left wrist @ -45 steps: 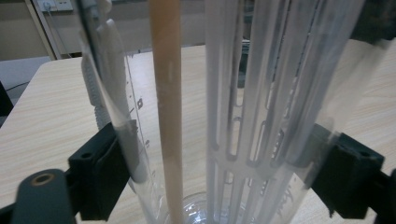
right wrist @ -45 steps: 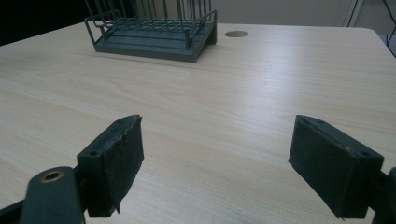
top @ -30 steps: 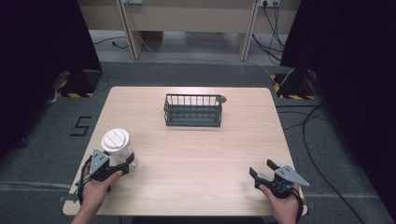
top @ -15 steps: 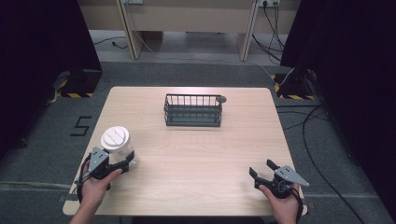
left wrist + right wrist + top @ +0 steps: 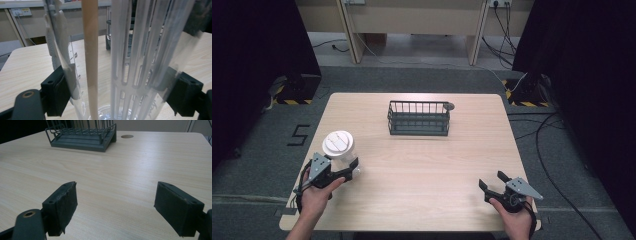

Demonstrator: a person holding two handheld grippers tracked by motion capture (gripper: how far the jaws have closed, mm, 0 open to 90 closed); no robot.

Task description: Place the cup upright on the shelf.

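A clear plastic cup with a white lid stands upright near the table's front left corner. My left gripper is shut on its lower part. In the left gripper view the cup stands between the black pads, which press on both its sides; inside it are a white slotted insert and a tan stick. My right gripper rests low over the front right of the table, open. In the right gripper view the right gripper has bare wood between its jaws.
A dark wire rack stands at the middle back of the wooden table; the rack lies far ahead of the right jaws. A round cable hole sits by the rack's right end. Cables trail on the floor to the right.
The left gripper and the cup have shifted slightly away from the front edge. The right gripper has stayed where it was.
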